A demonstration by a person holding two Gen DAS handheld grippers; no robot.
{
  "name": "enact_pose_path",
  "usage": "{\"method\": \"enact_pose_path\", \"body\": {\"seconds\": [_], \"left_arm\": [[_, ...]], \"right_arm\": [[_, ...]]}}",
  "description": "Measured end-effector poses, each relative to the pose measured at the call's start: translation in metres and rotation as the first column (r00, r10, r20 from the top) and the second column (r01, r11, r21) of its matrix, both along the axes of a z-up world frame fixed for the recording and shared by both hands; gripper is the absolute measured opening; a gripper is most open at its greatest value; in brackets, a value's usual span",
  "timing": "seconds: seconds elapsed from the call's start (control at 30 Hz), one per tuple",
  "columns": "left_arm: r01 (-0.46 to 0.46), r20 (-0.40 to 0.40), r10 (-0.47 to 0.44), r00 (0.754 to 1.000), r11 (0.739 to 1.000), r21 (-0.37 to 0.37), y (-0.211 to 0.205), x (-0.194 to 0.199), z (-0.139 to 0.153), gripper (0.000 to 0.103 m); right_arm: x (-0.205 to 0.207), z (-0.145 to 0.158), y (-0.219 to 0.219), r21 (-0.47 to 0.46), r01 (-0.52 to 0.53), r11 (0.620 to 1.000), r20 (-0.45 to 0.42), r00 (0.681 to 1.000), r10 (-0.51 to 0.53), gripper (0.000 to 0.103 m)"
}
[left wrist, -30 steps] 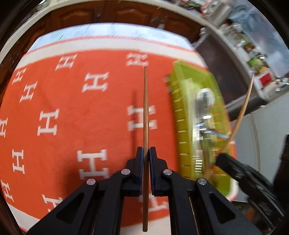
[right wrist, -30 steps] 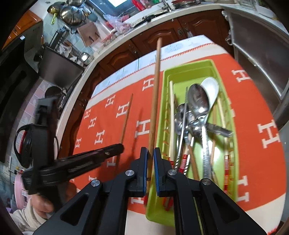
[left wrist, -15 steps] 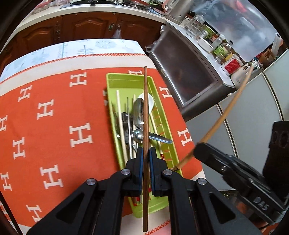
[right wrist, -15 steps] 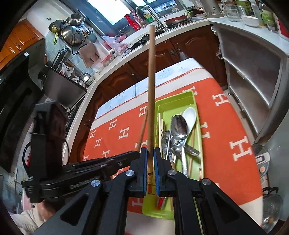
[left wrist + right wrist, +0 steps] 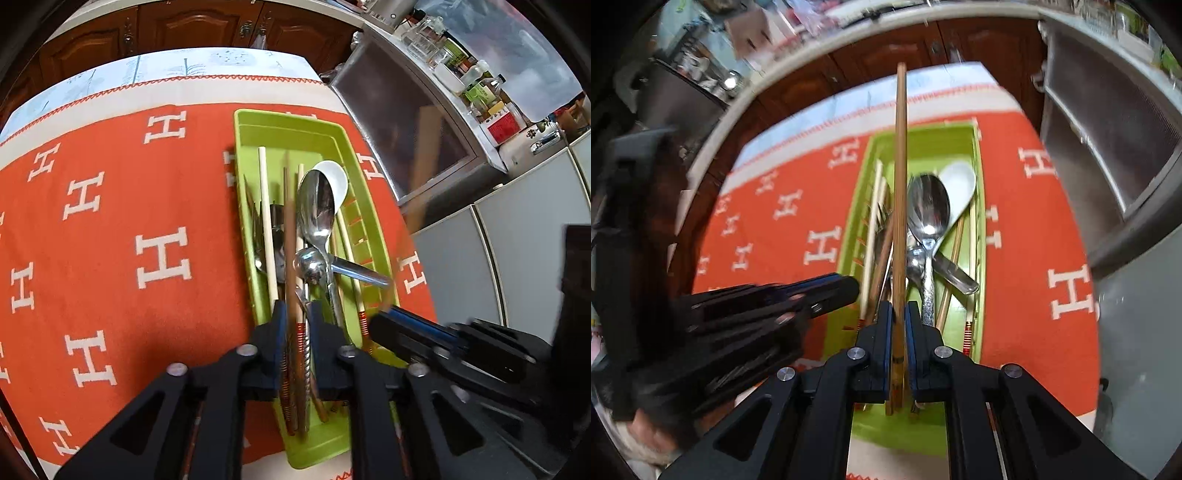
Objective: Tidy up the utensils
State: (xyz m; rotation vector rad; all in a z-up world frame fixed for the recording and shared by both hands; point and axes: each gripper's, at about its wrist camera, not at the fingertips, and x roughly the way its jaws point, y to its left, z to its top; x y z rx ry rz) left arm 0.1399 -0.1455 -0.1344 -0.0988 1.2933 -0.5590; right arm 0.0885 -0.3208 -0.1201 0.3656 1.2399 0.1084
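Note:
A green utensil tray (image 5: 334, 127) (image 5: 866, 158) lies on the orange cloth and holds several metal spoons, a white spoon (image 5: 338, 177) and several chopsticks. My left gripper (image 5: 296, 314) is open just above the tray's near end; a brown chopstick (image 5: 290, 229) lies loose in the tray between its fingers. My right gripper (image 5: 897, 314) is shut on another brown chopstick (image 5: 900, 177), held over the tray and pointing along it. The right gripper shows at the lower right in the left wrist view (image 5: 391, 325).
The orange cloth with white H marks (image 5: 122, 229) covers the table. A metal cabinet (image 5: 402, 122) stands right of the table, with jars on top. Dark wooden cabinets (image 5: 177, 26) line the far side.
My left gripper has opened and its chopstick now lies in the tray. My right gripper has come down over the tray, still holding its chopstick.

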Motion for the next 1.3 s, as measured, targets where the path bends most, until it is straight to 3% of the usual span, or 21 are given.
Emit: {"method": "enact_pose_path", "body": {"seconds": [0.2,0.53,0.67,0.83,0.93,1.17,1.3], "left_arm": [[-0.036,0.049,0.037,0.998,0.999,-0.008,0.016,-0.003,0.014,0.052],[-0.046,0.077,0.044,0.996,0.999,0.026,0.026,-0.011,0.025,0.053],[-0.056,0.128,0.048,0.991,0.997,0.061,0.032,-0.017,0.029,0.066],[-0.056,0.173,0.039,0.984,0.994,0.093,0.040,-0.026,0.036,0.072],[-0.054,0.186,0.030,0.982,0.991,0.126,0.044,-0.033,0.037,0.085],[-0.076,0.205,0.041,0.978,0.983,0.166,0.058,-0.047,0.042,0.093],[-0.137,0.266,0.080,0.961,0.969,0.204,0.077,-0.058,0.055,0.093]], "right_arm": [[0.006,-0.020,-0.004,0.053,0.044,0.998,-0.035,0.998,-0.042,0.010],[0.001,-0.017,0.001,0.048,0.058,0.997,-0.019,0.998,-0.057,0.011],[-0.005,-0.014,0.007,0.043,0.049,0.998,-0.014,0.999,-0.049,0.013],[-0.013,-0.010,0.011,0.050,0.052,0.997,-0.005,0.999,-0.052,0.015],[-0.020,-0.008,0.014,0.060,0.069,0.996,0.000,0.998,-0.069,0.018],[-0.041,0.001,0.022,0.067,0.104,0.992,0.018,0.994,-0.106,0.021],[-0.055,0.029,0.039,0.061,0.097,0.993,0.091,0.991,-0.103,0.026]]}}
